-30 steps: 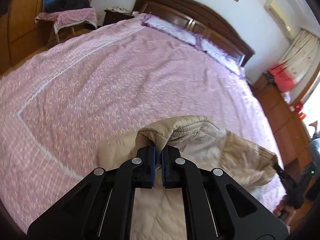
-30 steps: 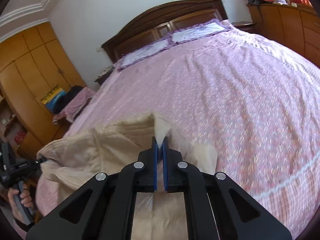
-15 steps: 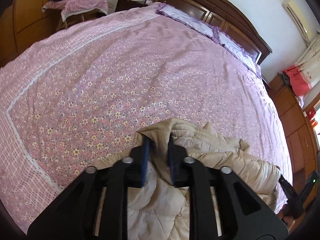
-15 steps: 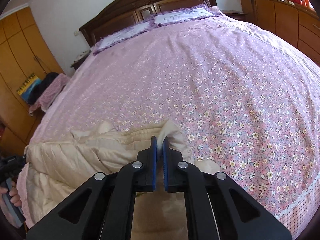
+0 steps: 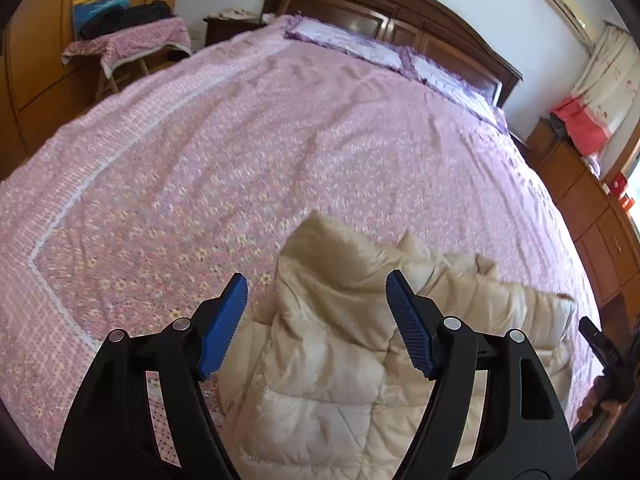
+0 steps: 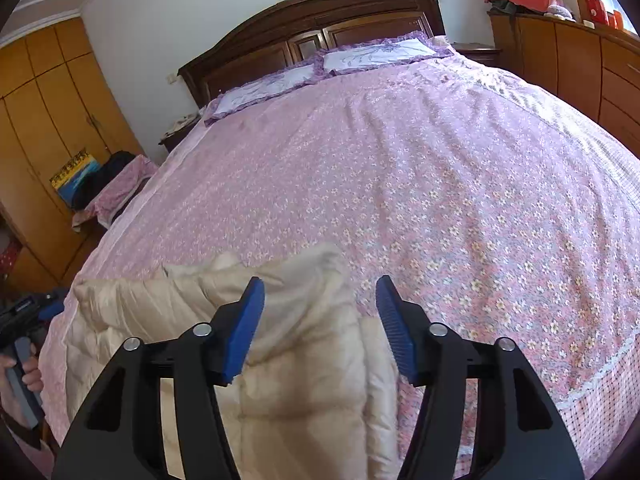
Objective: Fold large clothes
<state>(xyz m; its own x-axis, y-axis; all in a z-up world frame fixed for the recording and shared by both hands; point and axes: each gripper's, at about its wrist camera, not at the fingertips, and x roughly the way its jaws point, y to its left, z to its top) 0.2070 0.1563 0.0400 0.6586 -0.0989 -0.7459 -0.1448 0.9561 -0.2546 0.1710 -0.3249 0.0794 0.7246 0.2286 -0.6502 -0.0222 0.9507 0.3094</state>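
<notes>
Item: beige quilted jacket [image 5: 320, 360], lying crumpled at the near edge of the bed, on the pink floral bedspread [image 5: 240, 140].

Left gripper [image 5: 316, 292]: jaws wide, just been opening; a raised fold of the jacket stands between the blue pads [image 5: 224, 320], none pressing on it.

Right gripper [image 6: 320, 292]: jaws wide, just been opening; the jacket's corner lies between and under them, nearer the left pad, not gripped.

In the right wrist view a hand [image 6: 24, 368] holding the other gripper's handle shows at the left border, beside the jacket's far end.

Open room: beyond the jacket the bedspread runs bare and nearly flat up to two white, purple-frilled pillows [image 6: 320, 68] against the dark wooden headboard [image 6: 312, 20]. A white lace border [image 5: 72, 208] marks the spread's left margin.

Surroundings: a cloth-covered stool [image 5: 128, 44] and orange wardrobe [image 6: 44, 120] on one side, wooden drawers [image 6: 580, 64] on the other.

Writing: none legible.
</notes>
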